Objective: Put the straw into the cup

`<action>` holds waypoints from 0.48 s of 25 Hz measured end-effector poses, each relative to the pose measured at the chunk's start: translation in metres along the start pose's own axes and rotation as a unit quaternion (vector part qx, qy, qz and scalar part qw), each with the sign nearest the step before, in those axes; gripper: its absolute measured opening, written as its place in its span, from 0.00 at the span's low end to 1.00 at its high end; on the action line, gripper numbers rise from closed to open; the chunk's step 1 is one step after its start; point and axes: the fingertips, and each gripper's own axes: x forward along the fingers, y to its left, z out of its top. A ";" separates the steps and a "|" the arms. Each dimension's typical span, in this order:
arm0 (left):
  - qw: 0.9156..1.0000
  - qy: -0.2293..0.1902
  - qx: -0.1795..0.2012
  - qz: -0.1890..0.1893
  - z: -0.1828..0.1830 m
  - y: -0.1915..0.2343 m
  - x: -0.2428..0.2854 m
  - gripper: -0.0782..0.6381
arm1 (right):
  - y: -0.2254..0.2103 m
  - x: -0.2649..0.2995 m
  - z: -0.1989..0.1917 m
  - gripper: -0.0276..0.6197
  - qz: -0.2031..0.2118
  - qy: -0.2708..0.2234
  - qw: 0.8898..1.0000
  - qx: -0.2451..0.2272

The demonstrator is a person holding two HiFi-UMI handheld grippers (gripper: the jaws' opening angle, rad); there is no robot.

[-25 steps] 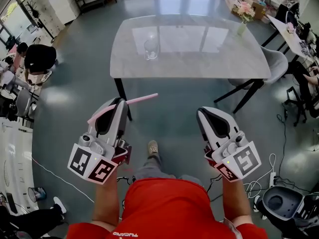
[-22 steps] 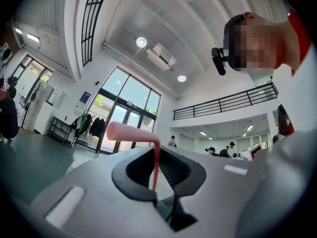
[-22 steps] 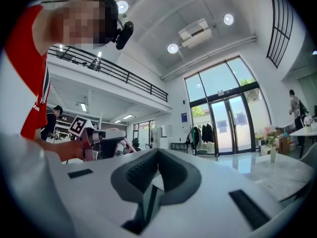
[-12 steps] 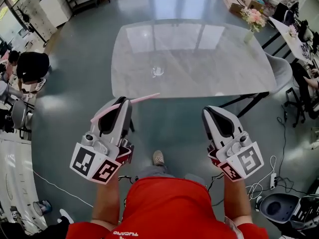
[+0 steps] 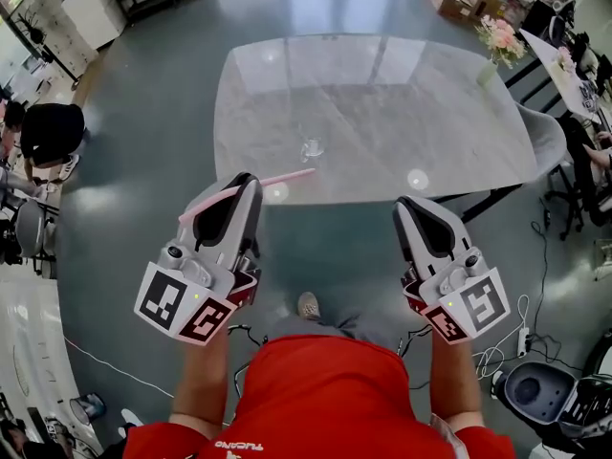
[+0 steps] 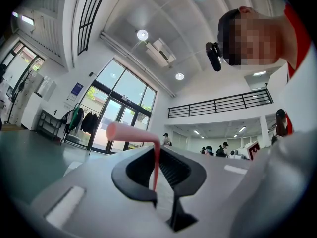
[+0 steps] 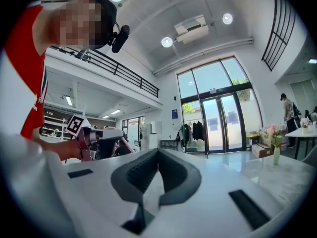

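Closing in is the change: the broad, glossy grey stone-patterned table [image 5: 430, 122] lay well ahead a second ago, and now its near edge sits just past both gripper tips in the head view. The approach looks nearly done, so the task is about to turn from carrying to aiming.

The left gripper [image 5: 249, 184], white with a marker cube, has its fingers clamped on the straw. The right gripper [image 5: 411, 205], its twin, has its fingers pressed together on nothing and hangs beside the left one, well apart from it.

The small clear glass cup [image 5: 311, 148] stands upright on the table, near the front edge and a little beyond the left gripper's tip.

The thin pink plastic straw [image 5: 282, 177] is pinched partway along and lies crosswise to the jaws. Its long axis runs roughly level, left to right in the head view. Its right end now reaches over the table edge, near the cup but pointing past it, not down into its mouth. It will probably need turning upright before it goes in.
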 end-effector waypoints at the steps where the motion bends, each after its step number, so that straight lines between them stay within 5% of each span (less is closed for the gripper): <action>1: 1.000 0.002 0.000 0.000 -0.001 0.004 0.003 0.15 | -0.001 0.003 0.000 0.04 -0.001 0.001 1.000 0.000; 12: 1.000 0.010 0.000 0.024 -0.015 0.028 0.044 0.15 | -0.044 0.026 0.005 0.05 0.000 -0.007 1.000 -0.009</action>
